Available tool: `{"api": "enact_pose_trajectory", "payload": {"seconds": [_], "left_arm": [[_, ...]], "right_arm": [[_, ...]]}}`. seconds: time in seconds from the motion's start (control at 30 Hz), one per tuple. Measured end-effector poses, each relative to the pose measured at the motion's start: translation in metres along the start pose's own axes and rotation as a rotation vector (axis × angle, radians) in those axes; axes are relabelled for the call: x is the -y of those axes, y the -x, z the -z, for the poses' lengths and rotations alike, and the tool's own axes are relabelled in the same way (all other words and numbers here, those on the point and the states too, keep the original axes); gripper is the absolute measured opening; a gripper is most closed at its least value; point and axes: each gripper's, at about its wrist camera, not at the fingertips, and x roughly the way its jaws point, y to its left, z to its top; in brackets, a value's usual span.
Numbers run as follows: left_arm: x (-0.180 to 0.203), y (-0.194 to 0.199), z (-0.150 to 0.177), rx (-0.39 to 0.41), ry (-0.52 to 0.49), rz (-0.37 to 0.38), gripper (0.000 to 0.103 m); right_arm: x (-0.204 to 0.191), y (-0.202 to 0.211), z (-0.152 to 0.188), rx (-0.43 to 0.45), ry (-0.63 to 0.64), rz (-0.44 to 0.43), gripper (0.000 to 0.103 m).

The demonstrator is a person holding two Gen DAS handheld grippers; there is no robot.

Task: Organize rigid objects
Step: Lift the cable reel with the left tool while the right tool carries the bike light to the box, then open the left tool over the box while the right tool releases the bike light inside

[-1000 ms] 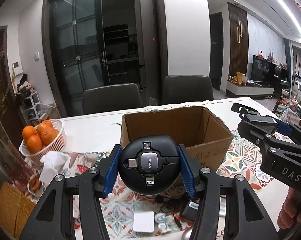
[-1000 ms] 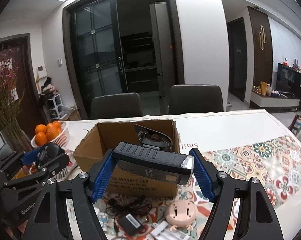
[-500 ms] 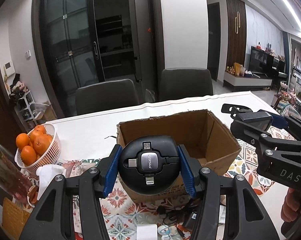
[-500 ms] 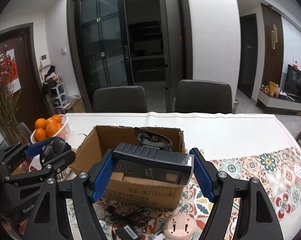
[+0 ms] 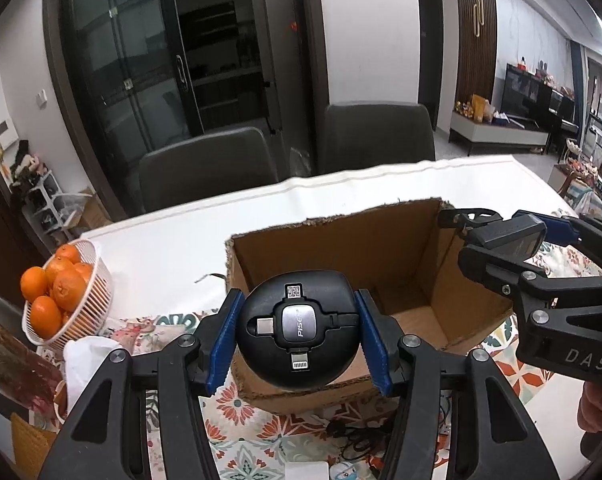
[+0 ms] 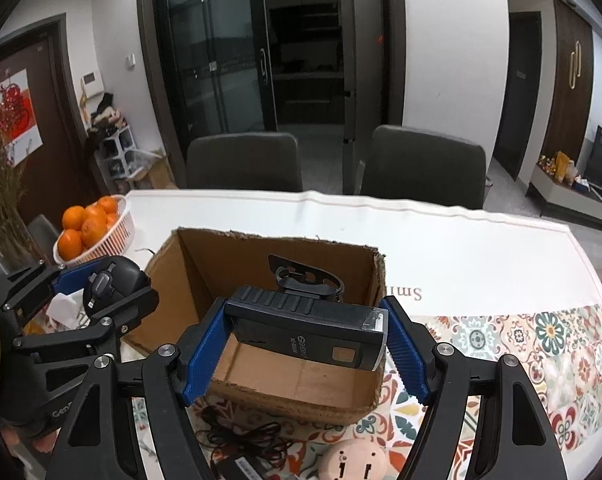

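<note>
My left gripper [image 5: 298, 338] is shut on a round black cable charger [image 5: 299, 332] and holds it over the near left rim of an open cardboard box [image 5: 401, 252]. My right gripper [image 6: 305, 346] is shut on a black rectangular bike light with a strap mount [image 6: 307, 326], held above the box [image 6: 205, 264] near its front wall. The box floor that shows is bare. Each gripper shows in the other view: the right one [image 5: 513, 236], the left one [image 6: 101, 284].
A white basket of oranges [image 5: 97, 276] stands at the left with a crumpled tissue [image 5: 87, 360] in front. Black cables and an adapter [image 6: 245, 440], a pink round item [image 6: 355, 460] and small white items [image 5: 305, 470] lie before the box. Two chairs stand behind the table.
Both grippers have risen and moved forward with their objects, so that I now look down into the box. Both holds are unchanged.
</note>
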Motion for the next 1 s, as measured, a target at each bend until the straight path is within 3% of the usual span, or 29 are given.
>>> {"api": "enact_pose_trajectory", "payload": {"seconds": [0.47, 0.77, 1.0], "left_arm": [[0.004, -0.045, -0.007, -0.133, -0.042, 0.029, 0.054], [0.006, -0.065, -0.004, -0.220, -0.038, 0.040, 0.055], [0.006, -0.070, -0.002, -0.239, -0.019, 0.039, 0.058]], "right_arm": [[0.007, -0.057, -0.008, -0.189, 0.003, -0.056, 0.075], [0.007, -0.076, -0.004, -0.263, 0.019, -0.060, 0.075], [0.005, -0.087, -0.001, -0.294, 0.021, -0.077, 0.075]]}}
